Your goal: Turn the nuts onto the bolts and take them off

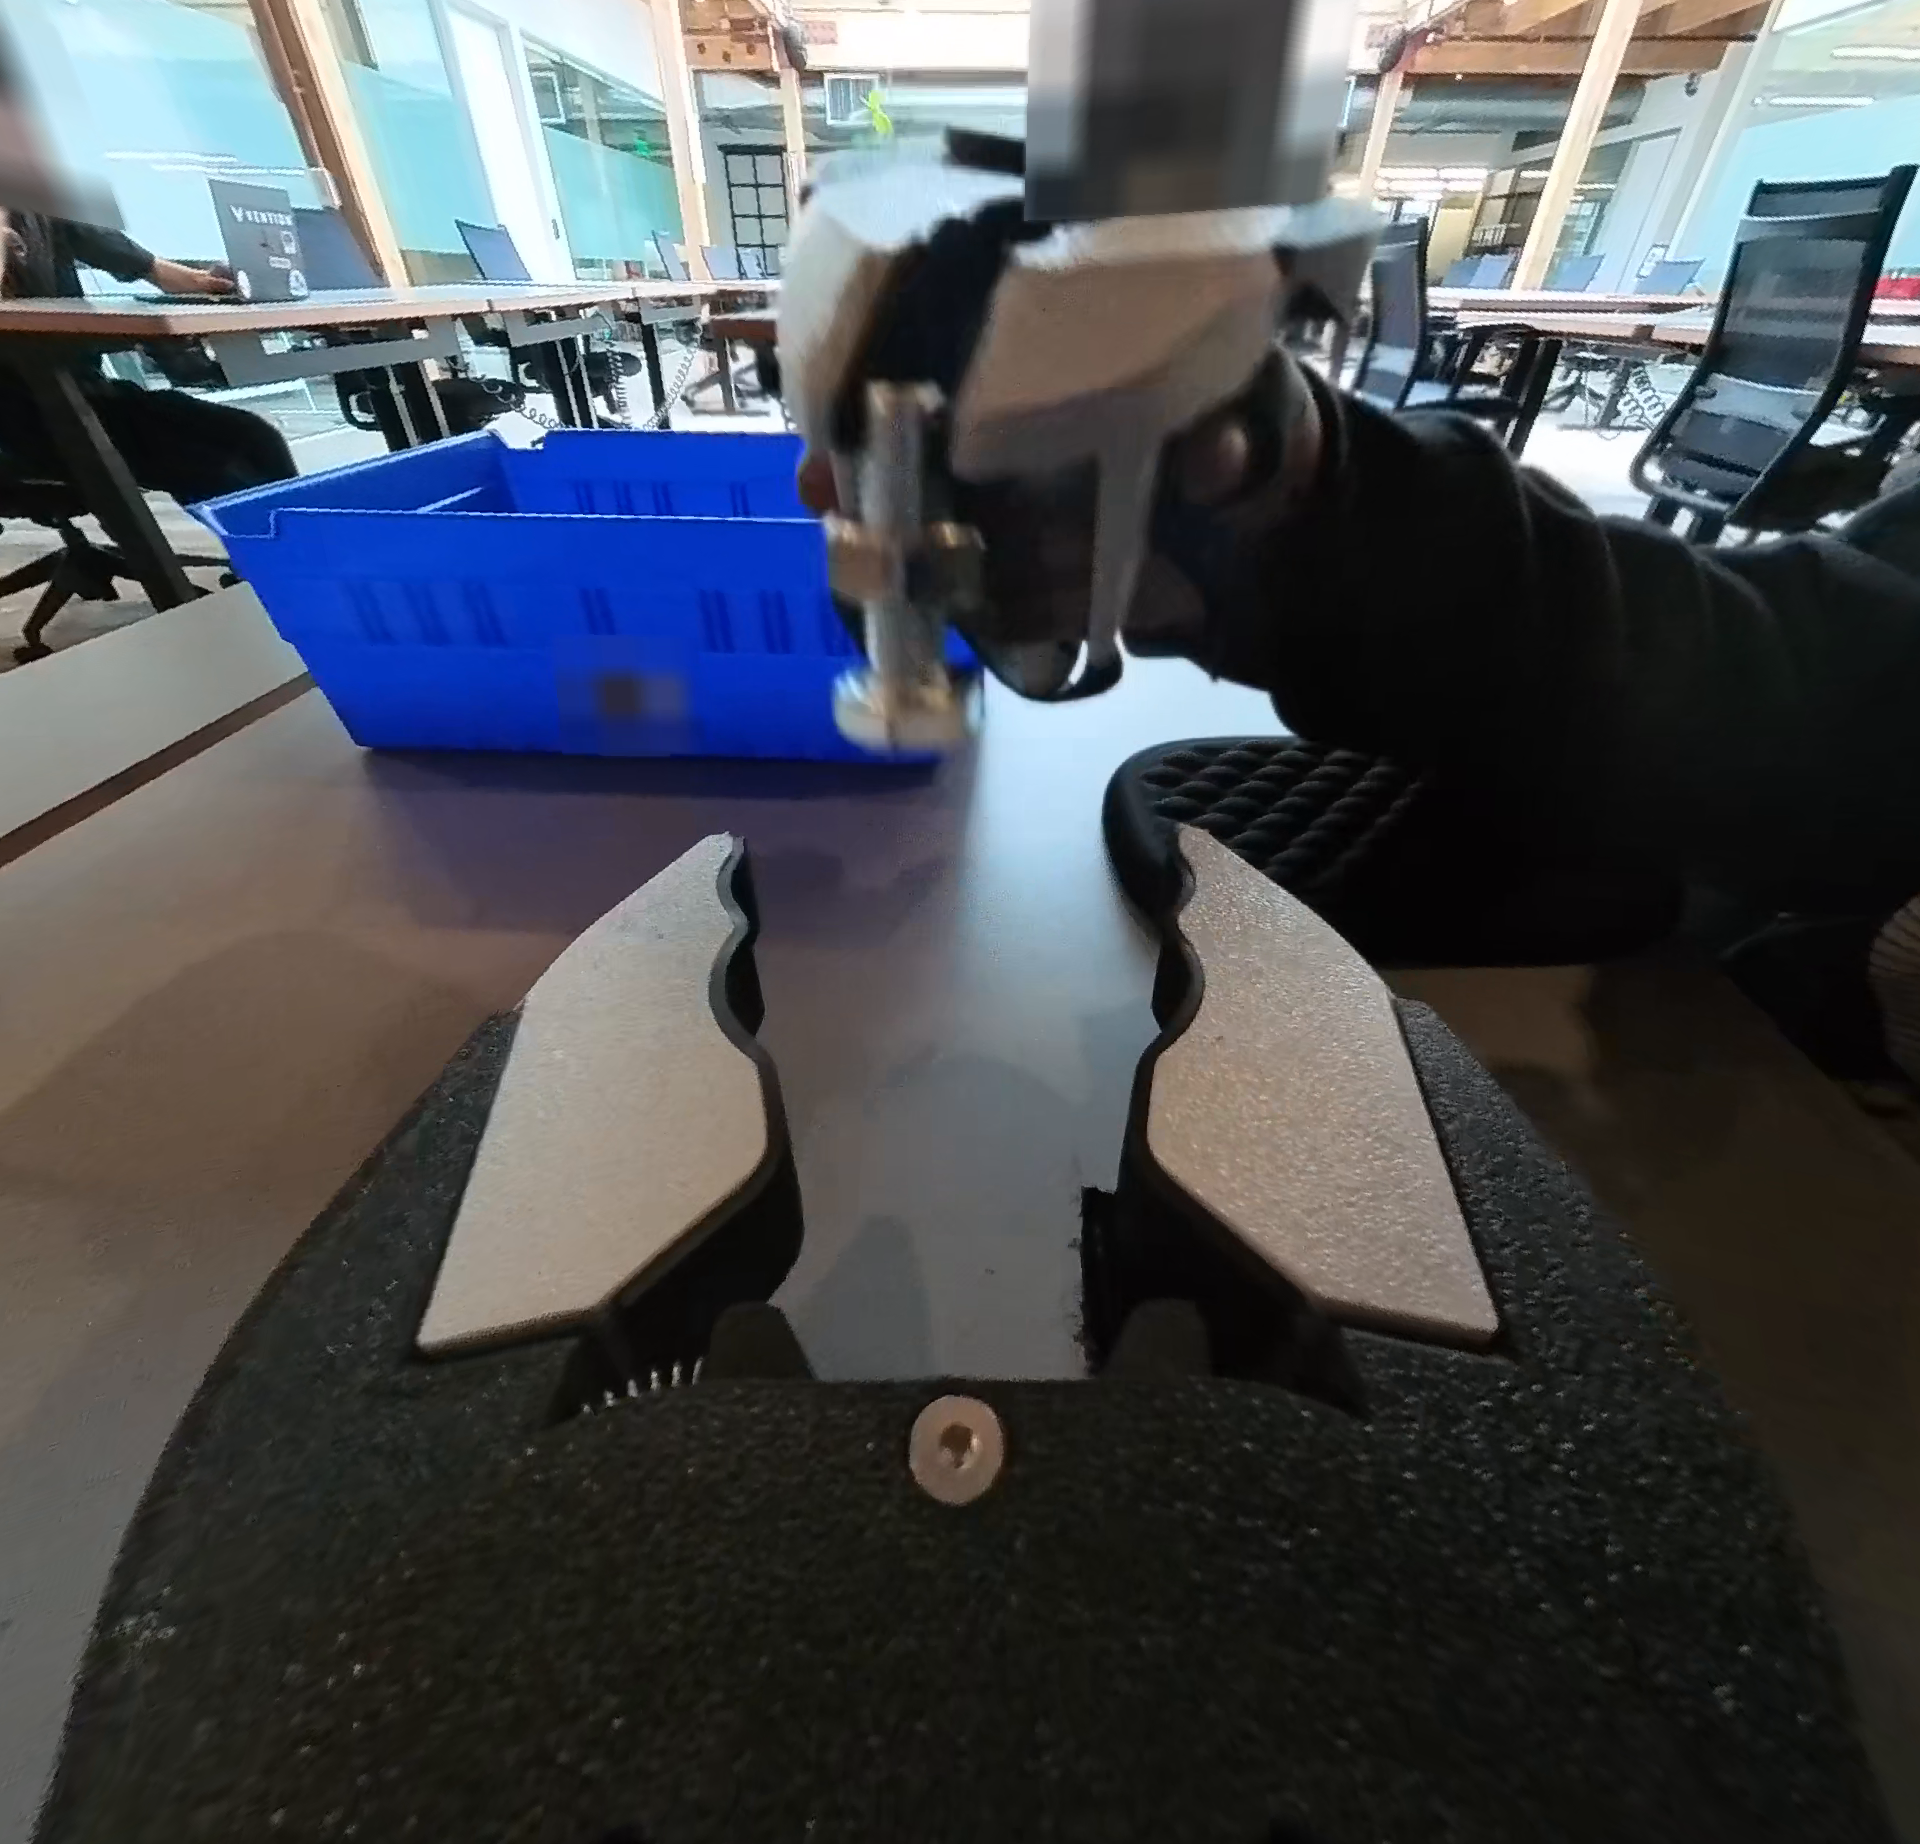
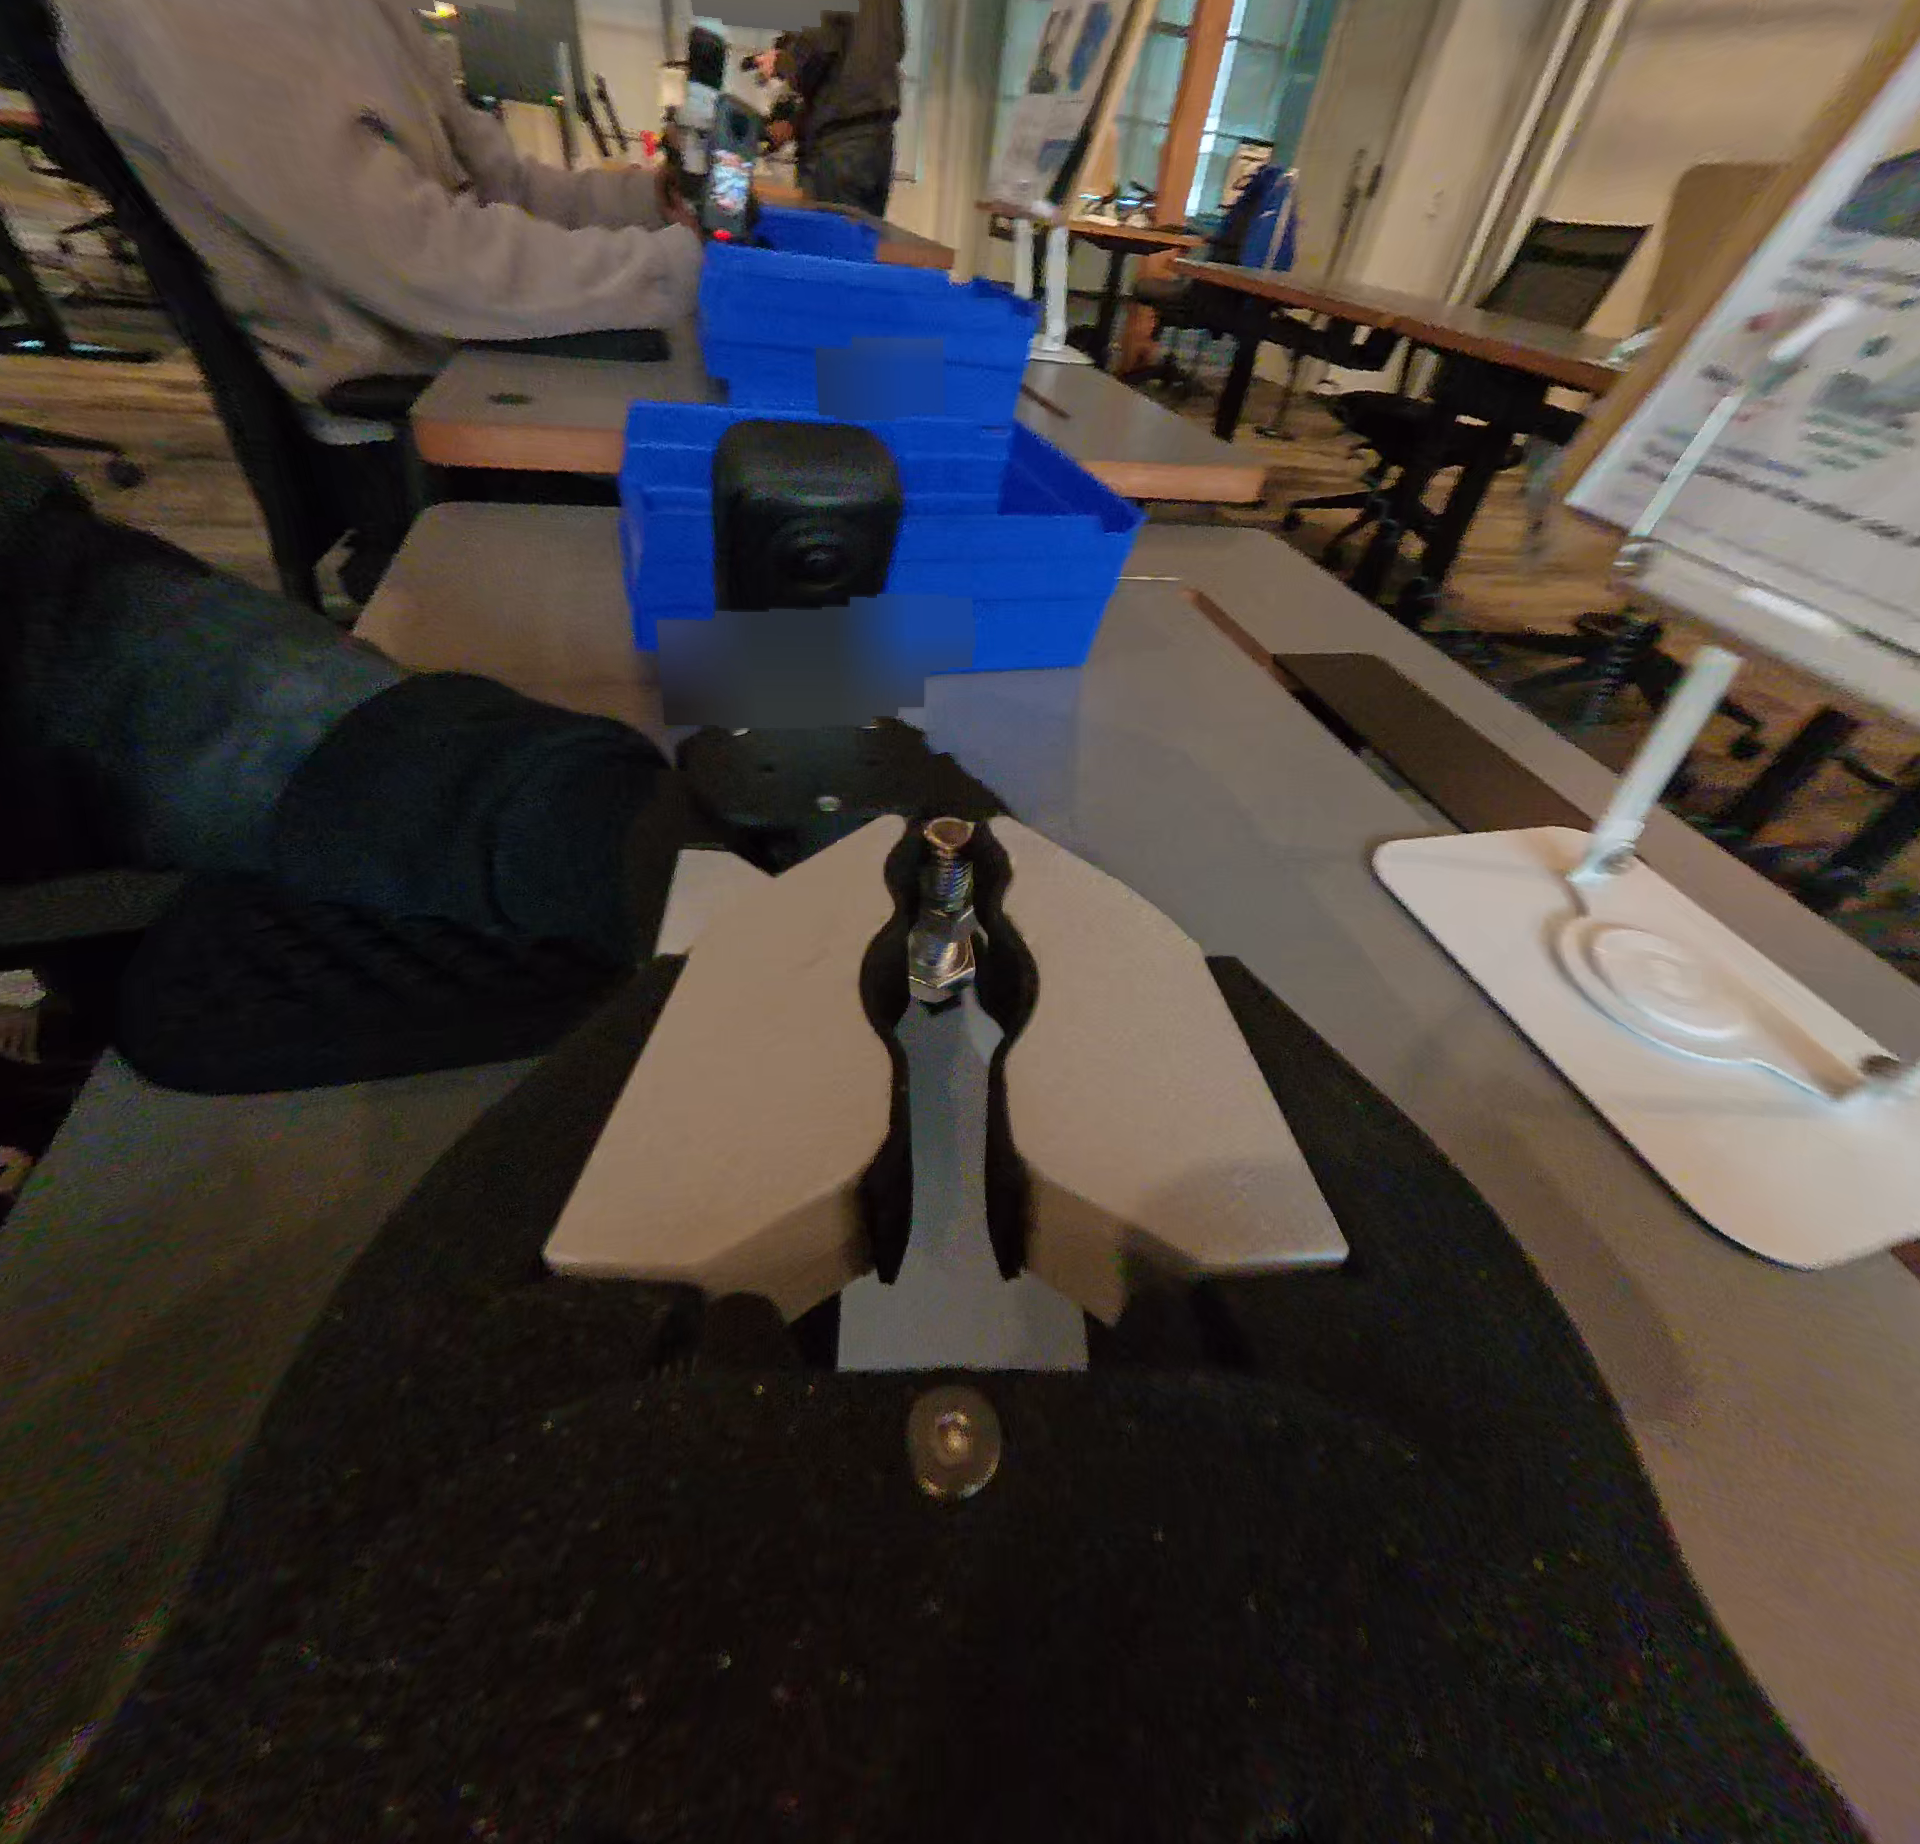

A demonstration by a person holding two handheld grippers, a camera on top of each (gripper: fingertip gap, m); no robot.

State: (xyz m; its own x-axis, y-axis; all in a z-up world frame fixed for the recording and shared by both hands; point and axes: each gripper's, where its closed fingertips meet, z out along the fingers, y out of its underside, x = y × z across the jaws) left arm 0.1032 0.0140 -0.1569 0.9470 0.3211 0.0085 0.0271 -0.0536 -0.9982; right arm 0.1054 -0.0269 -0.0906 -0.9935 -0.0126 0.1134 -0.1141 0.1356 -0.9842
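1. Bolt (image 2: 943, 885) is the landmark: it sits clamped between the closed fingers of the right gripper (image 2: 945, 921), with a nut (image 2: 940, 958) threaded partway along its shank.
2. From the left wrist view the bolt (image 1: 902, 589) hangs head-down just above the table (image 1: 312, 942), in front of the blue bin (image 1: 540, 589), the nut (image 1: 906, 556) about midway up the thread.
3. Left gripper (image 1: 951, 921) faces the bolt from a little way off with its fingers spread apart and nothing between them.
4. Judged step: bring the empty tool onto the nut to turn it.
5. To do it well, line the open fingers up level with the nut, square to the bolt's axis, and close on two opposite flats rather than on the thread.
6. Keep the right grip firm so the bolt cannot spin with the nut; turn in short arcs and re-grip.
7. Motion blur around the bolt makes the exact thread engagement unclear.
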